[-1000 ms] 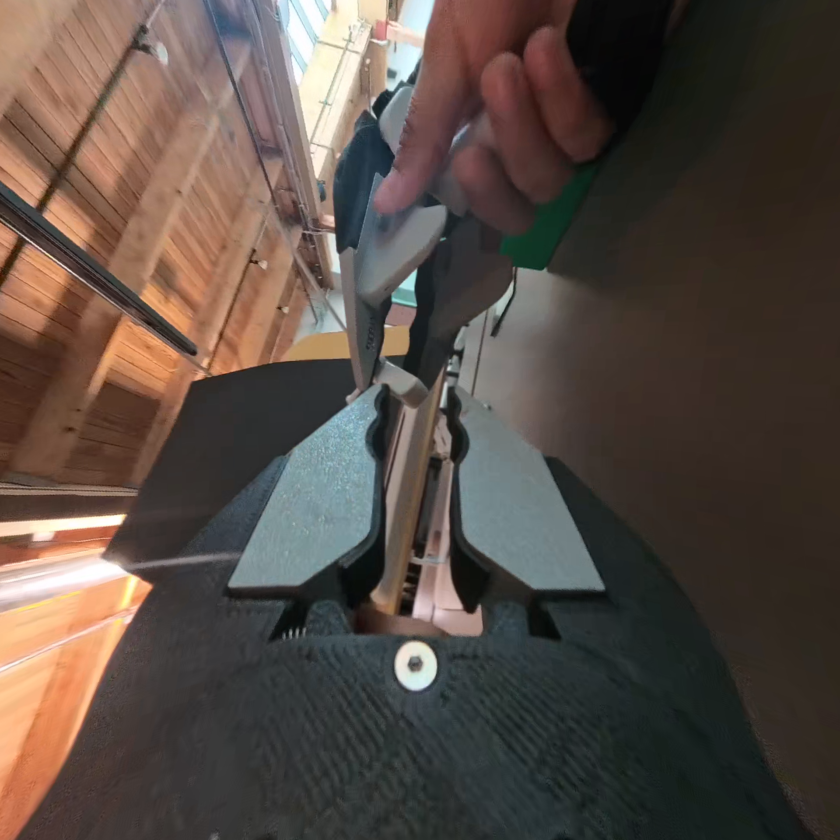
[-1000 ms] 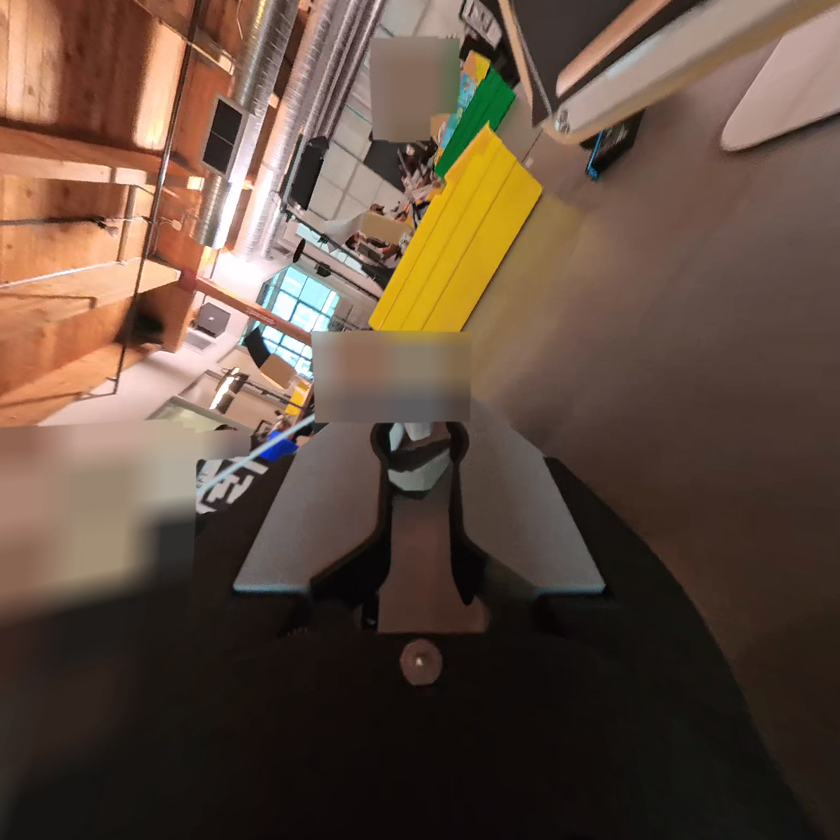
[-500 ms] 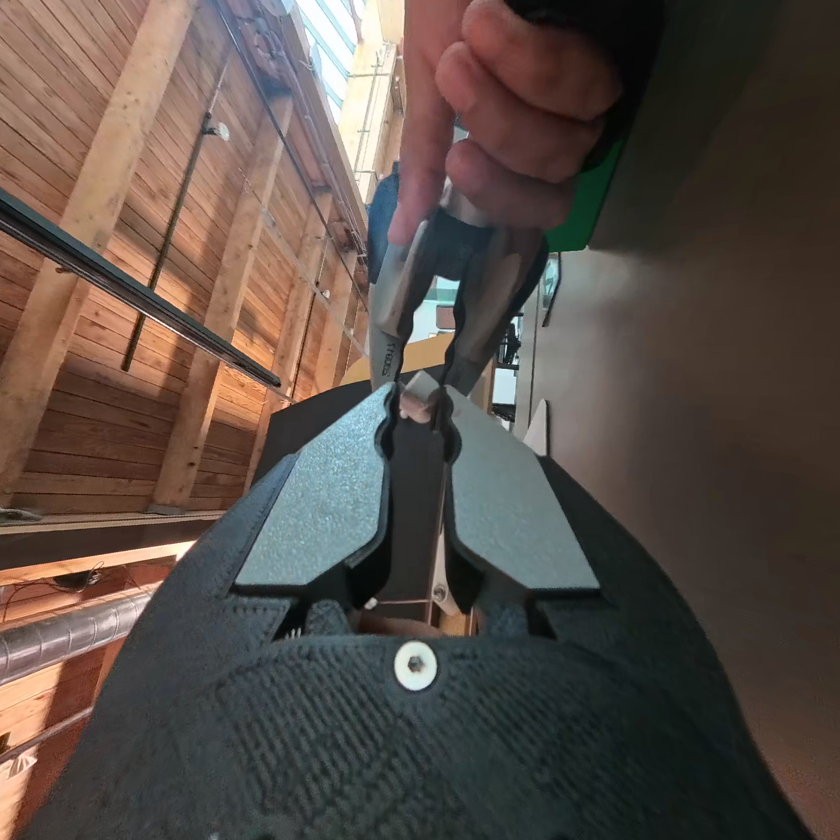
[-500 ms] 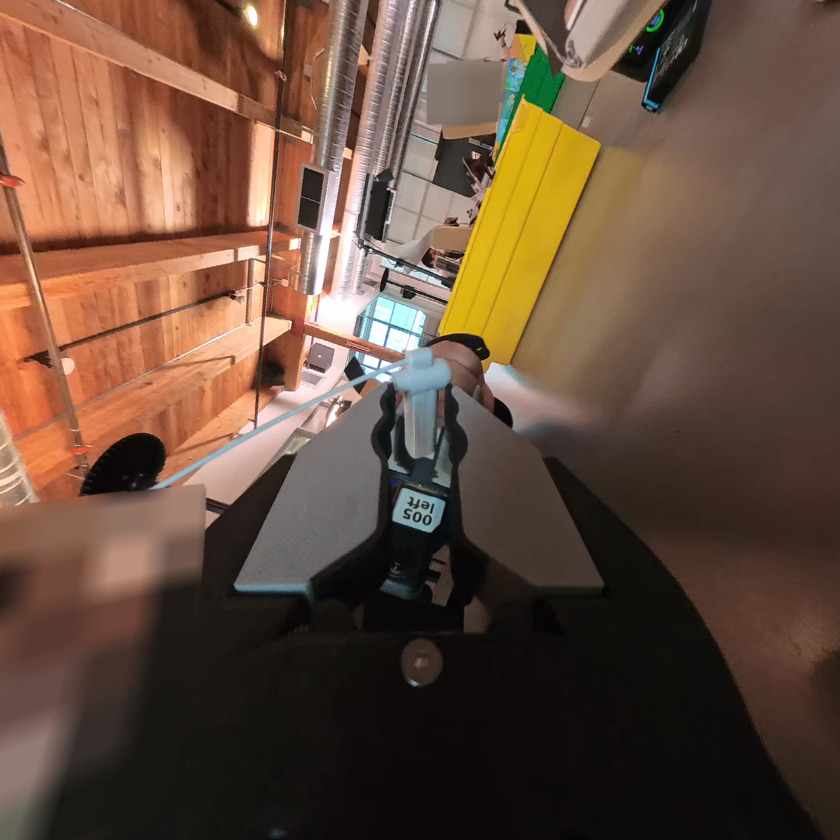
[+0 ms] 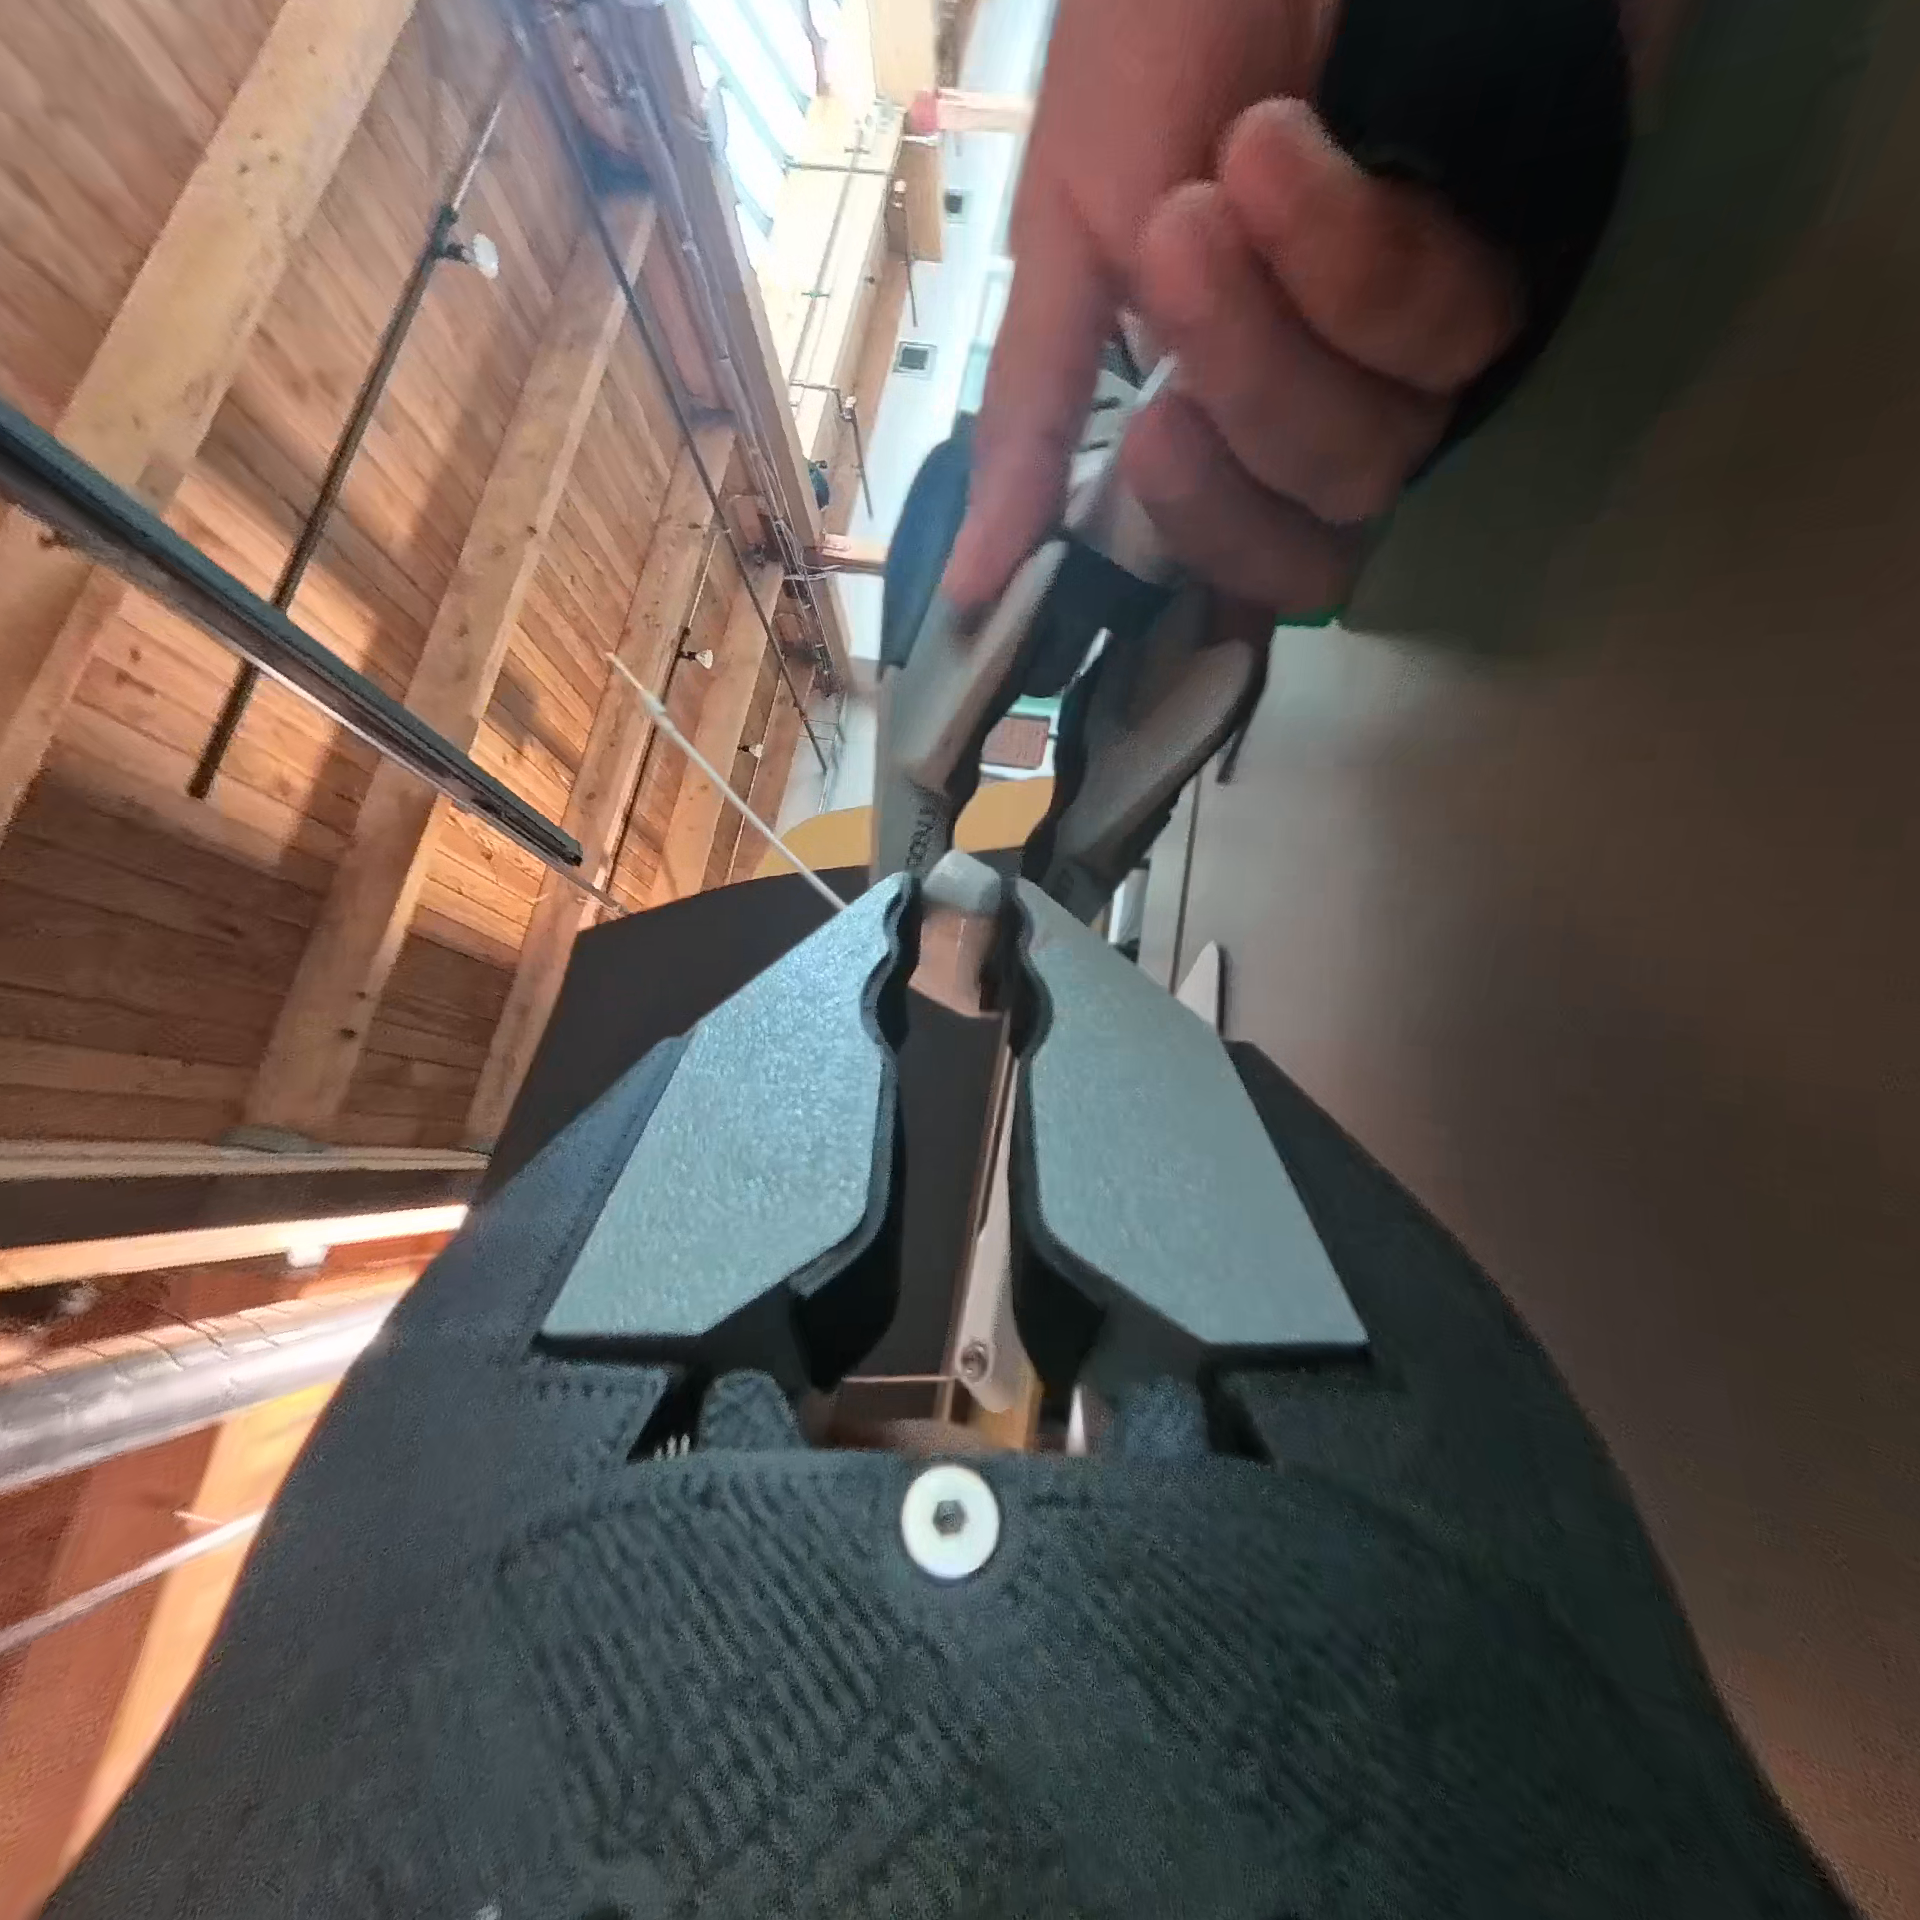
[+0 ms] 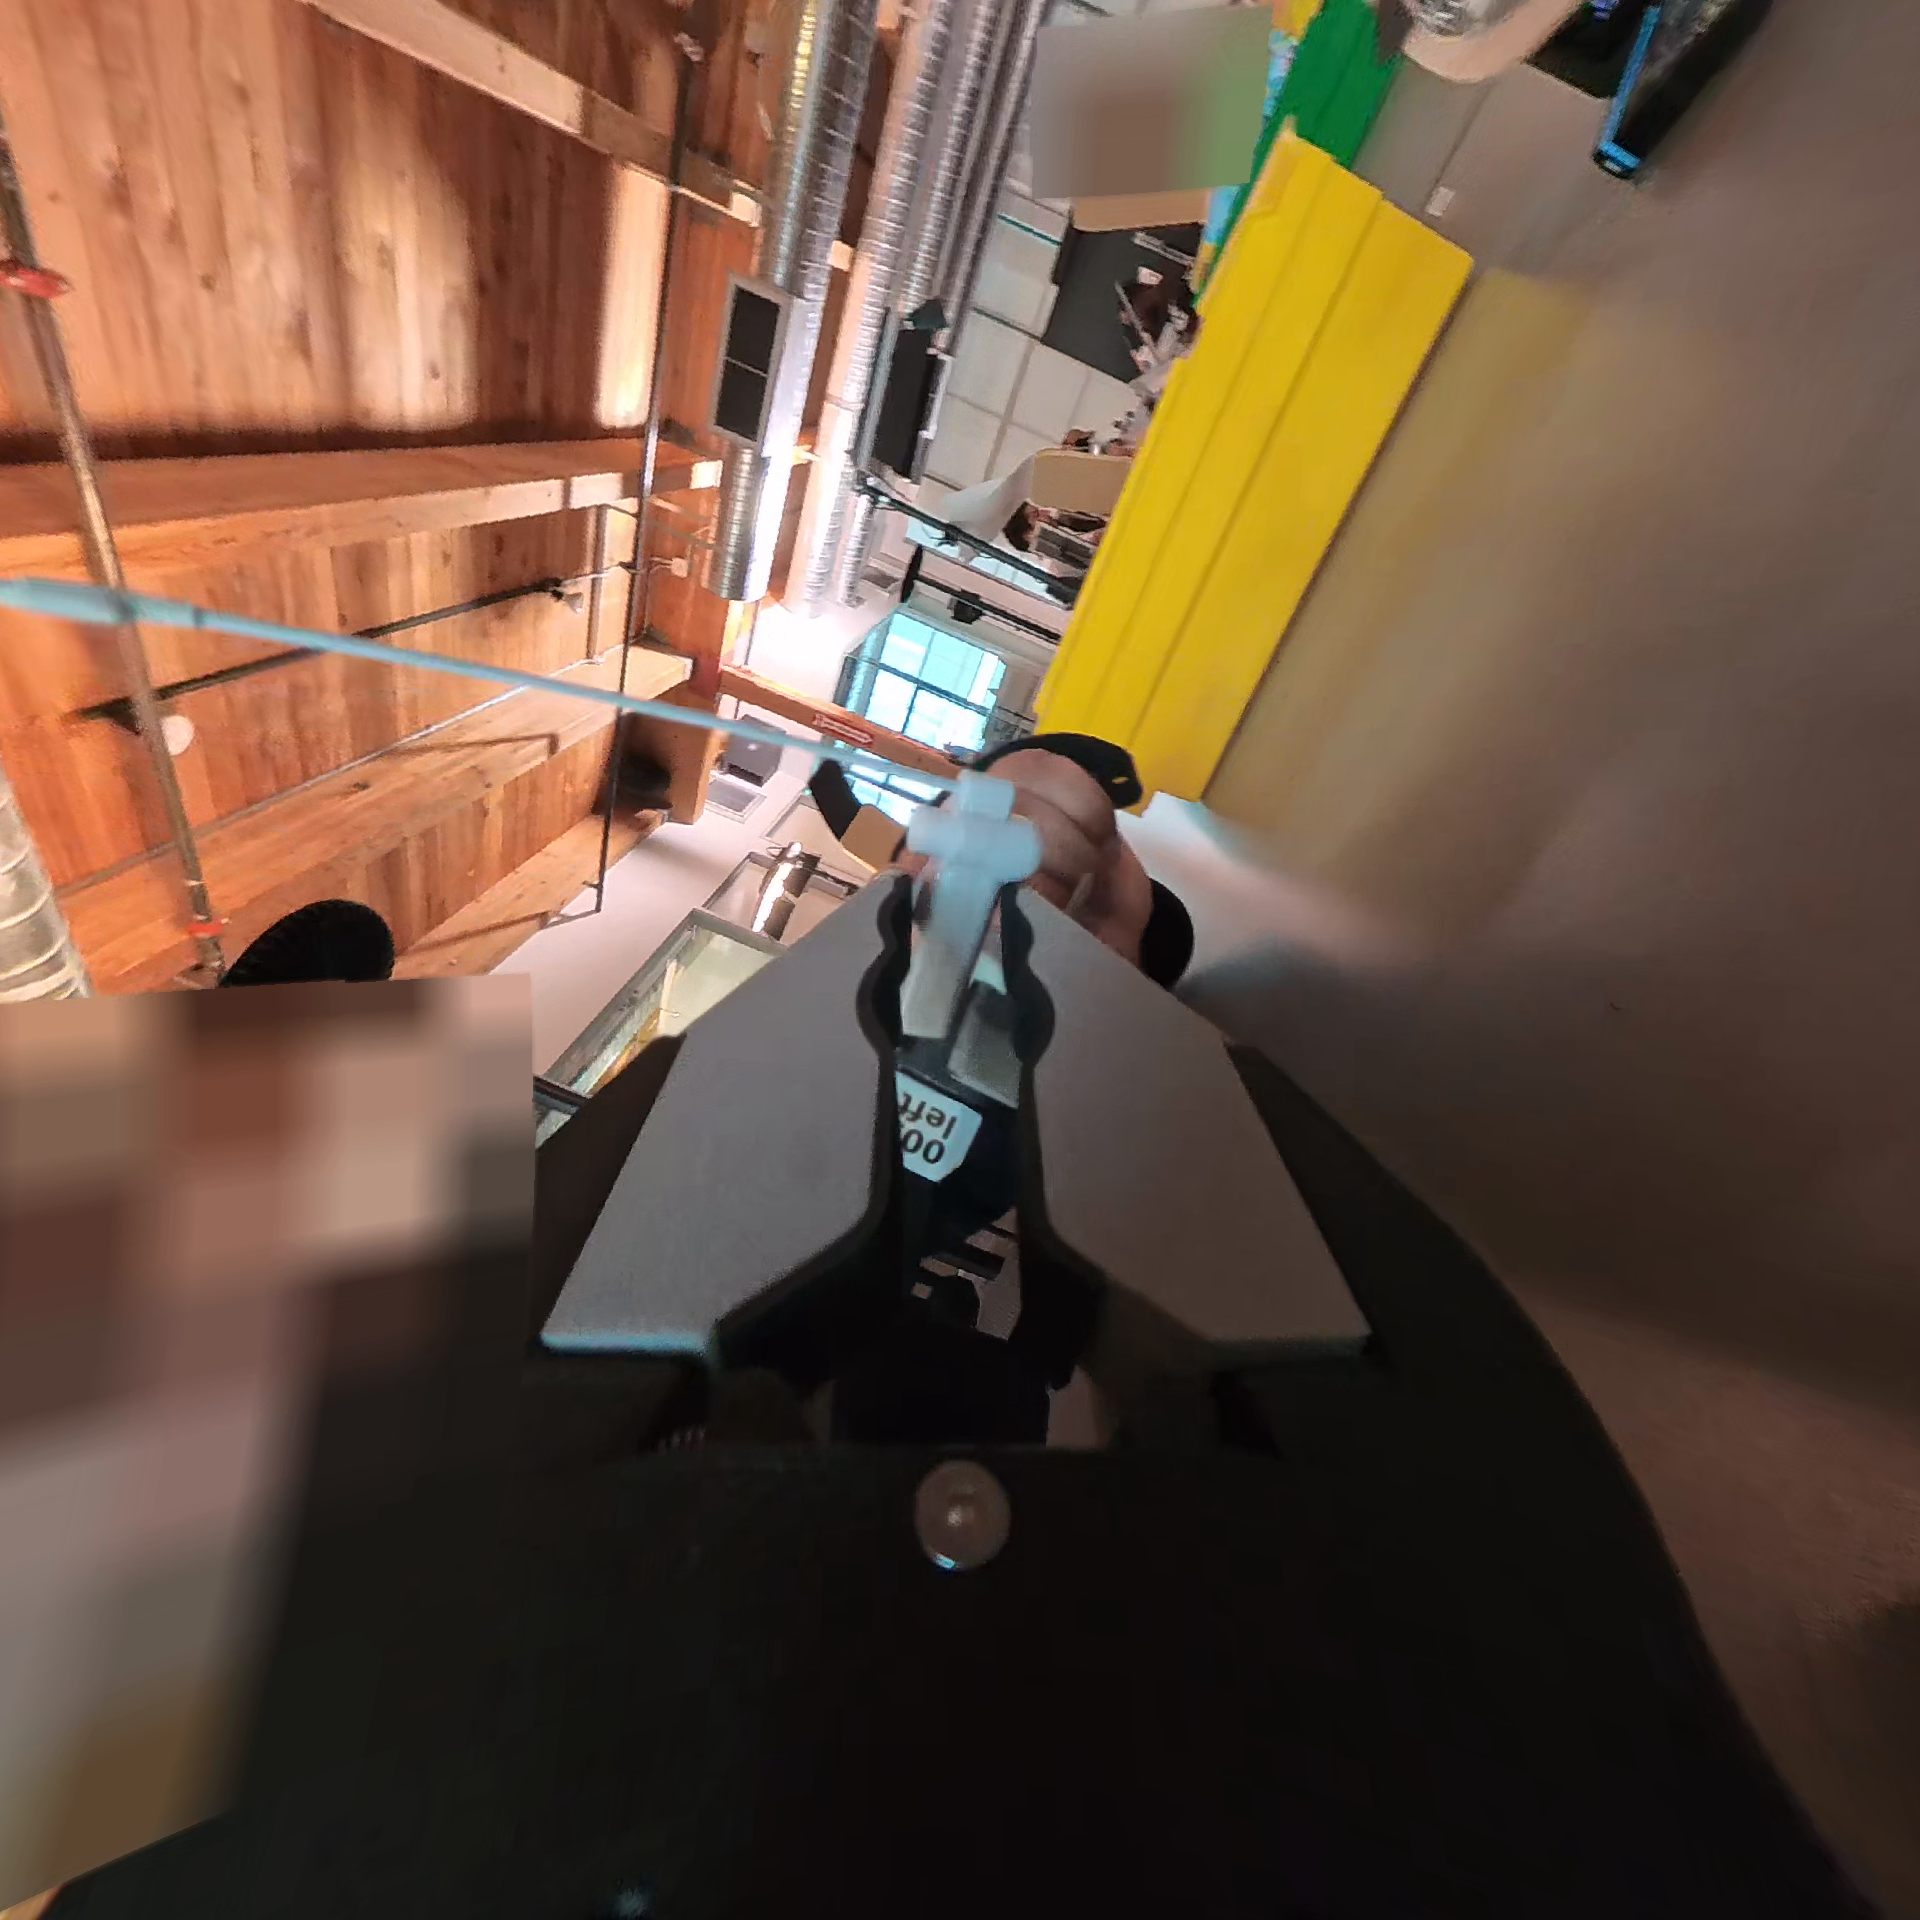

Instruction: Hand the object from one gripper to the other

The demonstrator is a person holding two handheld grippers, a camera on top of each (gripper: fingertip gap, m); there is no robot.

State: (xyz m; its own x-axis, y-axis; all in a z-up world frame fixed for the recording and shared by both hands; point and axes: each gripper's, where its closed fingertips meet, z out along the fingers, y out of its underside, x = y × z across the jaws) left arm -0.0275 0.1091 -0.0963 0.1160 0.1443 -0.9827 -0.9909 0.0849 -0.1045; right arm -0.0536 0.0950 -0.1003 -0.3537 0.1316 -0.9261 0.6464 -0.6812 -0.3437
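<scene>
The object is a white swab: a thin stick (image 6: 416,660) on a cross-shaped plastic handle (image 6: 971,836). My right gripper (image 6: 951,914) is shut on the handle, and the stick points up and left. The two grippers meet tip to tip. In the left wrist view my left gripper (image 5: 958,902) is closed onto the handle's pale end (image 5: 961,883), and the stick (image 5: 727,779) juts out to the upper left. The right gripper's fingers (image 5: 966,686) stand just beyond, held by a hand (image 5: 1247,364). The left gripper's body (image 6: 935,1132) shows between my right fingers.
Both views are turned sideways, off any table. Wooden ceiling beams (image 5: 312,520) and metal ducts (image 6: 790,260) fill the left. Yellow mats (image 6: 1247,468) and a tan floor (image 6: 1662,831) lie at the right. My two grippers' fingertips are within a few centimetres of each other.
The two grippers have come together tip to tip. My left jaws have narrowed onto the handle's end. The stick now shows out to the left in both views.
</scene>
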